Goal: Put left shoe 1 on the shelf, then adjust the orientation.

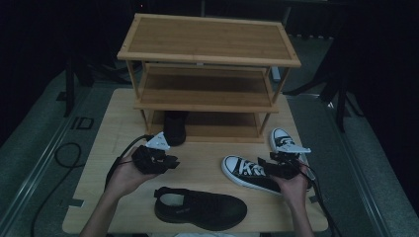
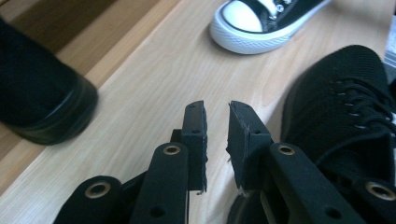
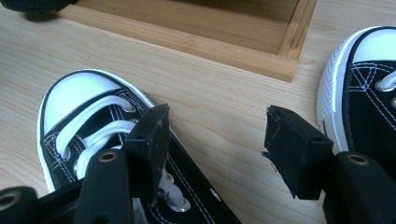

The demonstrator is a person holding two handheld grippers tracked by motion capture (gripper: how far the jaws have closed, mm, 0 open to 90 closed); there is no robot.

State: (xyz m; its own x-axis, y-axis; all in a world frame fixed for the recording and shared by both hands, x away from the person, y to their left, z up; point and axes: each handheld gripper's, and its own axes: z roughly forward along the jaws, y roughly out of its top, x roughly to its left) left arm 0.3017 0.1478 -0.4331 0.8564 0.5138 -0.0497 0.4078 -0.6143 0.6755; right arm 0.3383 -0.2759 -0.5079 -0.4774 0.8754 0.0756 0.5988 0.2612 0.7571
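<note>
My left gripper [image 1: 173, 161] hovers over the table in front of the rack, held in the person's left hand. Its jaws stand a little apart with nothing between them, so the left gripper [image 2: 217, 107] is open. A black shoe [image 1: 175, 127] sits on the rack's bottom shelf, and its mate [image 1: 200, 207] lies near the front edge. My right gripper [image 1: 265, 166] is open at the black-and-white sneaker [image 1: 246, 173]. In the right gripper view, the right gripper [image 3: 217, 116] has one jaw over the sneaker's [image 3: 84, 121] laces and the other over bare wood.
A three-shelf wooden rack [image 1: 207, 59] stands at the back of the table. A second black-and-white sneaker [image 1: 281, 139] lies by its right leg, to the right of my right gripper. Cables trail from both grippers off the table edges.
</note>
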